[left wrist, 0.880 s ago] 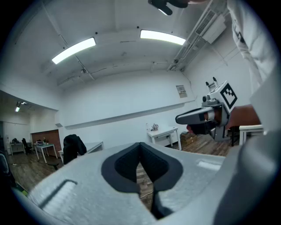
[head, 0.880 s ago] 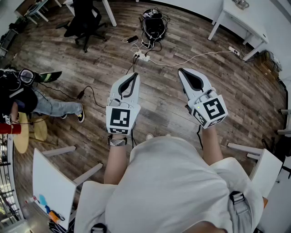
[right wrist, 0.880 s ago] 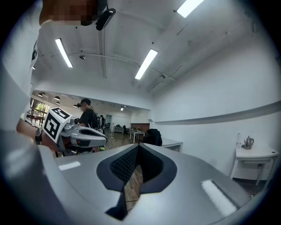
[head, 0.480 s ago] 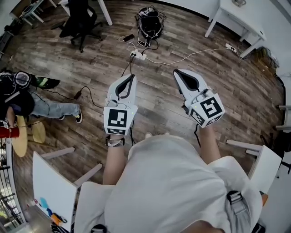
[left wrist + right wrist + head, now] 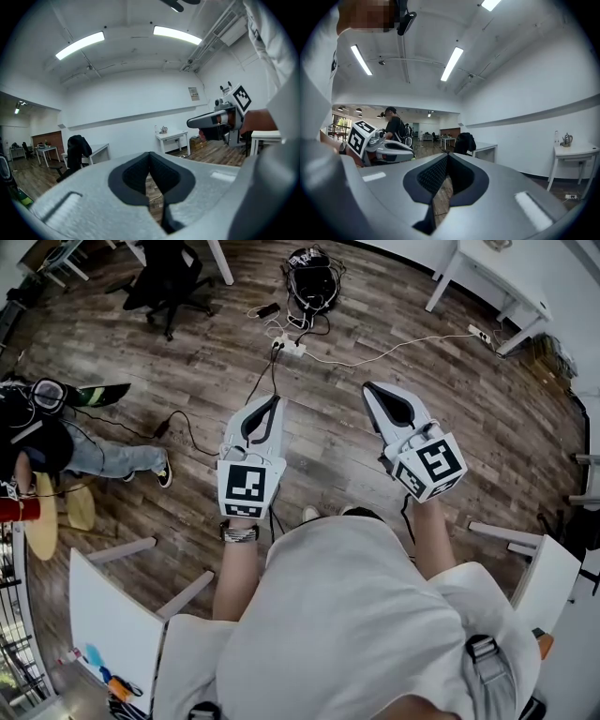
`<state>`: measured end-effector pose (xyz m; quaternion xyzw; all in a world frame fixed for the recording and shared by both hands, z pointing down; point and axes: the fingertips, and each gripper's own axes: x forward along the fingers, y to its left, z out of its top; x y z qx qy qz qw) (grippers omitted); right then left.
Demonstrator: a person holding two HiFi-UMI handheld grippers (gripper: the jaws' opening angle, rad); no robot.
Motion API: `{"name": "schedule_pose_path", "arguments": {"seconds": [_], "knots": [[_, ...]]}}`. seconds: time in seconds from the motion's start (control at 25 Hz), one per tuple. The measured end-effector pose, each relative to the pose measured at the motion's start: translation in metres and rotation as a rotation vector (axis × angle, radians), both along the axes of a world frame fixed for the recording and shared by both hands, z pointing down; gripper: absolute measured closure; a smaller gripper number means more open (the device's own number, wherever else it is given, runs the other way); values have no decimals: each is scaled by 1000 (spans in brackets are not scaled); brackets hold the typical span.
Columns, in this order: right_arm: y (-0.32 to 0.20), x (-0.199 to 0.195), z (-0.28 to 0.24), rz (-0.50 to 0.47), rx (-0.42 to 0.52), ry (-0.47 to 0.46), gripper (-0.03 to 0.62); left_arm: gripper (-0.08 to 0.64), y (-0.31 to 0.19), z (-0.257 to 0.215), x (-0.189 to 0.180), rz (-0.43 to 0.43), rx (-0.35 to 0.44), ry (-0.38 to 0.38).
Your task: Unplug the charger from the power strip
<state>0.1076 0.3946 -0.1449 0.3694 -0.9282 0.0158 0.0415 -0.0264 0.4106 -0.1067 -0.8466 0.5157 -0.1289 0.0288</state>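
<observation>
The white power strip [image 5: 291, 348] lies far ahead on the wooden floor, and several cables run into it. A dark plug [image 5: 277, 345] sits at its left end, too small to make out. Its black cable trails toward my left gripper [image 5: 273, 399]. Both grippers are held out level above the floor, well short of the strip. The left gripper [image 5: 150, 154] is shut with nothing between its pads. My right gripper [image 5: 372, 390] [image 5: 446, 155] is also shut and empty. Each gripper view shows the other gripper off to the side and only slivers of floor.
A black bag [image 5: 312, 282] with tangled cords lies beyond the strip. A white cable [image 5: 394, 352] runs right toward white desks [image 5: 487, 282]. A black office chair [image 5: 169, 282] stands at the back left. A seated person [image 5: 56, 451] is at the left, white chairs [image 5: 117, 615] close by.
The view has shifted slightly, and a dark shoe tip now shows below the grippers. Both grippers keep their places and stay shut.
</observation>
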Motion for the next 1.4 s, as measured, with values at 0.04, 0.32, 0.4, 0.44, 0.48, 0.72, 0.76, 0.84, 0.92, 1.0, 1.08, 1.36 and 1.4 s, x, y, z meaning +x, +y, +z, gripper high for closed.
{"name": "schedule_pose_path", "arguments": {"seconds": [0.04,0.32,0.4,0.44,0.48,0.72,0.76,0.84,0.92,1.0,1.08,1.36,1.4], "knots": [[2,-1,1,5,-1,0,591,563,2,3,-2,3,-6,0],[12,-11,12,35,-22,3,591,563,12,21,-16,19,-48,6],[13,-14,15,32,-28,14,591,563,9,24,-19,15,-56,8],[11,-13,16,32,-30,19,591,563,7,26,-19,12,-59,8],[9,-12,17,32,-33,22,591,563,4,27,-19,10,-63,10],[-17,-9,32,45,-56,16,591,563,-21,45,-19,4,-103,10],[-24,-10,34,43,-57,14,591,563,-28,48,-20,-4,-106,9],[-42,-11,40,40,-60,10,591,563,-45,52,-24,-29,-109,10],[-66,-9,43,38,-56,8,591,563,-68,55,-25,-46,-112,14],[-95,-7,42,37,-47,6,591,563,-96,55,-22,-45,-112,15],[-126,-5,41,35,-45,3,591,563,-126,56,-20,-48,-113,17],[-229,14,44,15,-58,6,591,563,-226,55,-6,-93,-110,31],[-244,16,46,13,-63,6,591,563,-238,57,-5,-99,-112,33]]}}
